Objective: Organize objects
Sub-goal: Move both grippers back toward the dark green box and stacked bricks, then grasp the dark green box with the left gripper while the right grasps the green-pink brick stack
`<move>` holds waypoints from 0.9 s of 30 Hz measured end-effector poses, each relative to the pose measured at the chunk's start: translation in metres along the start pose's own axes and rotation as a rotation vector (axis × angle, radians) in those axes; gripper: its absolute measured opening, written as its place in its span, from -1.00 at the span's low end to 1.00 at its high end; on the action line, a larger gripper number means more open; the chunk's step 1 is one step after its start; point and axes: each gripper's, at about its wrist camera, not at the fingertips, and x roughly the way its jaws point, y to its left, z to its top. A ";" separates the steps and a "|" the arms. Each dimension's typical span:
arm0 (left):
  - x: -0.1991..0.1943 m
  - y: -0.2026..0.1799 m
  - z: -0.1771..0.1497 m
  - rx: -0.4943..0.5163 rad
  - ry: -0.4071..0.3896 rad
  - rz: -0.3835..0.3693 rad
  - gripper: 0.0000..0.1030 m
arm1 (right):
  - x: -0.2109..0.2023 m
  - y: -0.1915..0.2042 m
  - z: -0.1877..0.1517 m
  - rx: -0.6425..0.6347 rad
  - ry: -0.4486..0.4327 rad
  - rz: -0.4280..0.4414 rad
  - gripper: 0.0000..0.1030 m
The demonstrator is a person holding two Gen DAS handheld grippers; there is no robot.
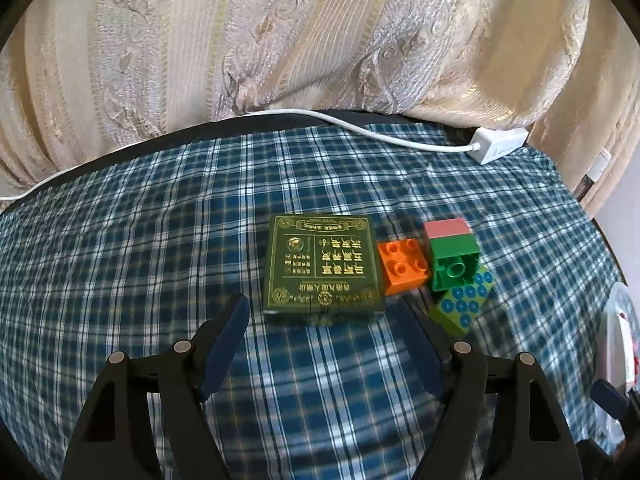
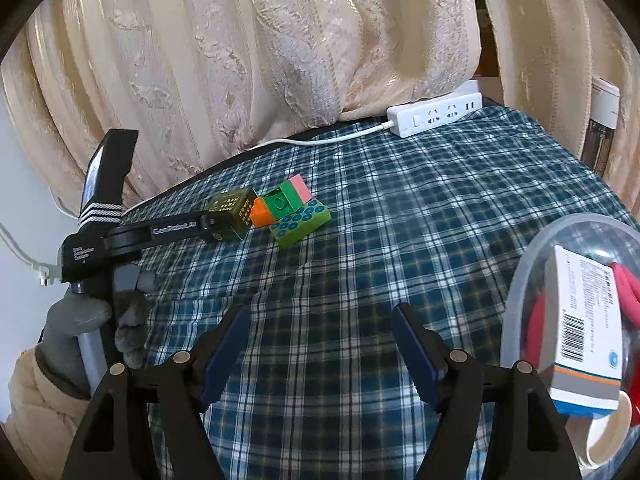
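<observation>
One clear plastic bowl [image 2: 520,280] sits at the right edge of the checked cloth [image 2: 400,208]. Inside it stands a white box [image 2: 584,332] with a barcode, and some red things [image 2: 538,320] lie behind the box. What the red things are is hard to tell.

The left gripper [image 1: 324,320] has its two blue fingers [image 1: 226,344] wide apart, with nothing between them. A flat green box [image 1: 323,270] with gold writing lies on the cloth just past the fingertips, in line with the gap. Right beside it, on its right, is a small pile of toy blocks: an orange block [image 1: 402,266] touches the green box, then a green block [image 1: 454,266] with a pink block [image 1: 447,227] on its far side, and a light green block [image 1: 464,300] with blue dots in front.

The right gripper [image 2: 322,320] also has its fingers apart and holds nothing. Only cloth lies between them. The blocks are well away from it, up and to the left.

The right view shows the other gripper from the side, reaching to the green box, and a gray glove [image 2: 92,320] on the hand that holds it. It shows the sockets on the white power strip [image 2: 436,118] too. The left view shows the gold writing on the box top and only a sliver of the bowl.
</observation>
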 end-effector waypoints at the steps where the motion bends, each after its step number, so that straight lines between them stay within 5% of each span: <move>1: 0.003 0.000 0.001 -0.001 0.003 0.003 0.49 | 0.002 0.001 0.000 -0.001 0.003 0.001 0.50; 18: 0.023 0.008 0.009 0.013 -0.003 -0.002 0.49 | 0.038 0.016 0.015 -0.027 0.041 -0.008 0.50; 22: 0.022 0.009 0.009 0.018 -0.013 -0.004 0.30 | 0.047 0.017 0.022 -0.028 0.041 -0.020 0.50; 27: 0.017 0.014 0.010 0.011 -0.030 -0.005 0.30 | 0.055 0.020 0.029 -0.026 0.036 -0.029 0.50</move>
